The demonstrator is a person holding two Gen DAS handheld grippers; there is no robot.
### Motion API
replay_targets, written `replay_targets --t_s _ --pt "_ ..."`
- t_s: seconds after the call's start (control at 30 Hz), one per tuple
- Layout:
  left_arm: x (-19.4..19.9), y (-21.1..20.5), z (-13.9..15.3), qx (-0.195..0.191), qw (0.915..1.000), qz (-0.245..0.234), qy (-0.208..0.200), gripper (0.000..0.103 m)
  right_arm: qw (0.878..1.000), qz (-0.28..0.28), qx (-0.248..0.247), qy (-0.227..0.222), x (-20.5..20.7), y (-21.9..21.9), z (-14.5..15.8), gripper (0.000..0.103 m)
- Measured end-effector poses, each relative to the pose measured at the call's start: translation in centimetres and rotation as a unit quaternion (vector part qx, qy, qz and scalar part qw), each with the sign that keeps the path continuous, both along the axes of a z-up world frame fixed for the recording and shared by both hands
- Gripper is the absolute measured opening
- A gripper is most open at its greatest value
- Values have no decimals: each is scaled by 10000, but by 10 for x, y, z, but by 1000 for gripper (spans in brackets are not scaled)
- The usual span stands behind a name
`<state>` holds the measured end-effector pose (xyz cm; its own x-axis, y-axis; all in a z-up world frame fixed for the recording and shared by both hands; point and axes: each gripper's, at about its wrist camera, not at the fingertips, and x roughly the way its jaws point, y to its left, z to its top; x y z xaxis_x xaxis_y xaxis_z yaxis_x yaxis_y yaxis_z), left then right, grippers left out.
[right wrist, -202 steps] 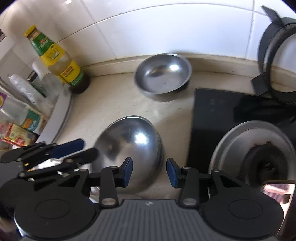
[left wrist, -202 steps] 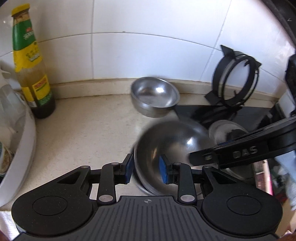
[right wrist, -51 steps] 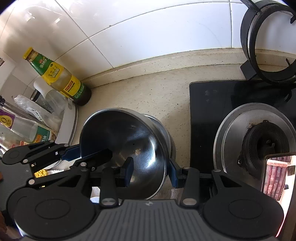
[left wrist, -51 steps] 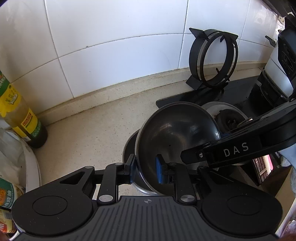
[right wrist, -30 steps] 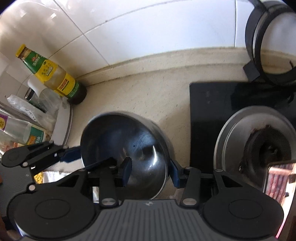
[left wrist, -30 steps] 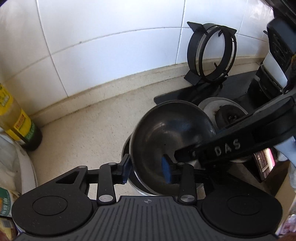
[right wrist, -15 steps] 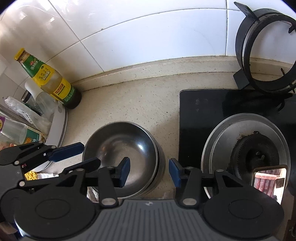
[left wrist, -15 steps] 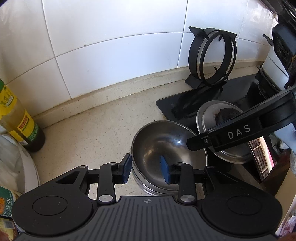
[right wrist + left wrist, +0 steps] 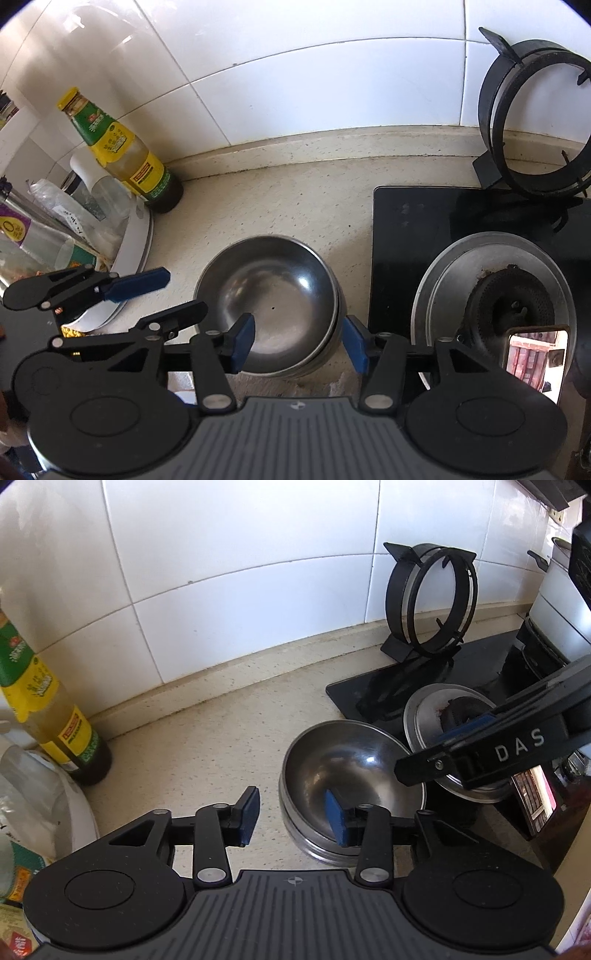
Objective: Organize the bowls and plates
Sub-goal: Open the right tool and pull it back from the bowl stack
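— Where are the bowls?

— Two steel bowls (image 9: 269, 291) sit one inside the other on the beige counter (image 9: 295, 206), just beside the left edge of the black stove top (image 9: 406, 229). In the left wrist view the same stack (image 9: 351, 768) stands in front of the burner (image 9: 439, 716).

— What do the grippers do?

— The left gripper (image 9: 291, 818) is spread wide and holds nothing. Its right finger (image 9: 334, 821) hangs over the rim of the stack, the other one over bare counter. The right gripper (image 9: 299, 341) is also wide apart and empty; the near side of the bowls lies between its blue pads (image 9: 243, 341), but I see no touching.

— What else is there?

— A sauce bottle (image 9: 122, 151) with a yellow label stands by the tiled wall (image 9: 295, 74). A black pot ring (image 9: 532, 125) leans upright against the wall, behind the stove top.
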<state>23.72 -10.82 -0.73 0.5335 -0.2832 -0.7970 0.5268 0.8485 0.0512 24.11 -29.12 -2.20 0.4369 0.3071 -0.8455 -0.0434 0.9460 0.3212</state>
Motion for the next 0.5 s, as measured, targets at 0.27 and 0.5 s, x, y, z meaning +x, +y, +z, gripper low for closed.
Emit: replay_targets --t_s 0.27,0.5 --pt "-8 13 2 41 9999 83 -138 77 9998 -45 -87 -163 -14 10 4 73" --pt "-16 22 0 220 9994 138 -244 89 9984 -72 -366 -426 -32 27 10 87"
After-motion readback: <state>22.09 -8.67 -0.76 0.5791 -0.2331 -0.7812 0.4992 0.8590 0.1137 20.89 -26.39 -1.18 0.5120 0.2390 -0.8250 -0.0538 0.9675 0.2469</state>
